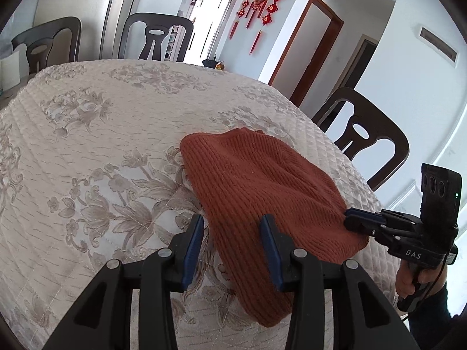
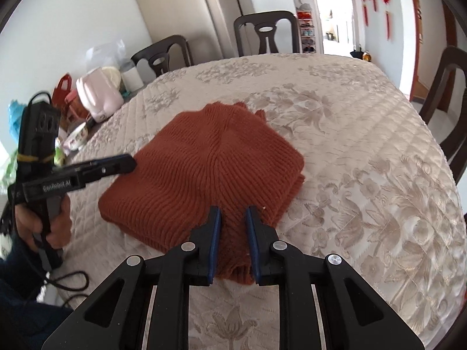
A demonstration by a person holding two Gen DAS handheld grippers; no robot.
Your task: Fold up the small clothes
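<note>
A rust-orange ribbed knit garment (image 1: pixel 256 180) (image 2: pixel 210 160) lies folded into a thick pad on the quilted floral table cover (image 1: pixel 96 134). My left gripper (image 1: pixel 232 230) stands open at the pad's near left corner, one finger on the knit and the other beside its edge on the cover. From the right wrist view the left gripper (image 2: pixel 128 163) points at the pad's left side. My right gripper (image 2: pixel 233 221) straddles the near edge, with a ridge of knit filling the narrow gap between its blue pads. In the left wrist view the right gripper (image 1: pixel 348 218) meets the pad's right edge.
Dark wooden chairs (image 1: pixel 364 137) (image 2: pixel 267 32) stand around the table. Off the cover's far left corner sit a pink bag (image 2: pixel 99 93), a bowl (image 2: pixel 77 138) and plastic bags. A person's hands (image 2: pixel 58 224) hold both gripper handles, and a cable loops near the front edge.
</note>
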